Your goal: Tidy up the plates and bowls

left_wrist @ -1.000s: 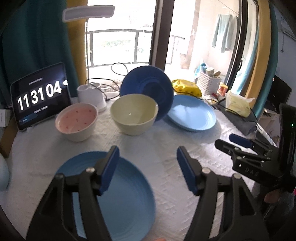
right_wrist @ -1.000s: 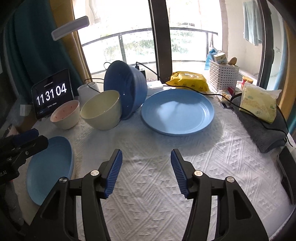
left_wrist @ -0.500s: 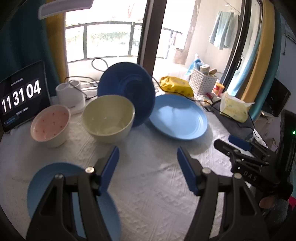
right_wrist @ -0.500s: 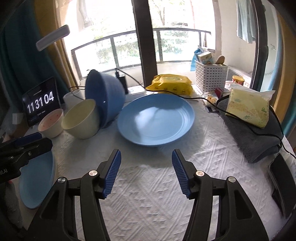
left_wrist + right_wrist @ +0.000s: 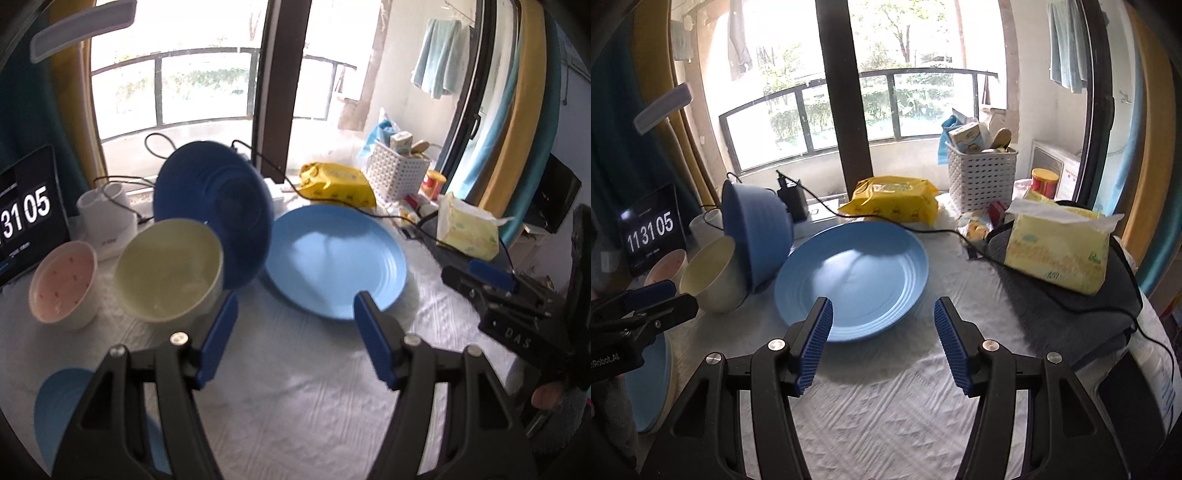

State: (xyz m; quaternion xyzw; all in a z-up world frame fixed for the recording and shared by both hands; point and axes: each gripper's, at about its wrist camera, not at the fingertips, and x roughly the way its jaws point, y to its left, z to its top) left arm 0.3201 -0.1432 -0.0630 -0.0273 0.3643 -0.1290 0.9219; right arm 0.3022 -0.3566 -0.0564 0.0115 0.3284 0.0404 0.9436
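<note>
A large light blue plate [image 5: 334, 260] [image 5: 853, 278] lies flat at mid-table. A dark blue bowl [image 5: 214, 214] [image 5: 757, 232] leans tilted on a cream bowl [image 5: 170, 271] [image 5: 709, 278]. A pink-lined bowl [image 5: 62, 284] [image 5: 666, 269] stands to their left. A second light blue plate [image 5: 59, 406] [image 5: 650, 384] lies at the near left. My left gripper [image 5: 295, 328] is open and empty, above the cloth just short of the large plate. My right gripper [image 5: 882, 332] is open and empty over that plate's near rim.
A tablet clock [image 5: 652, 229], a white lamp base [image 5: 107, 218], cables, a yellow pack [image 5: 890, 203], a white basket [image 5: 980, 177], a tissue pack on a grey towel [image 5: 1060, 247] and a phone [image 5: 1126, 398] ring the white cloth [image 5: 886, 417].
Both grippers have moved forward and right toward the large light blue plate. The near left plate has slid toward the left view's lower corner. Both stay open.
</note>
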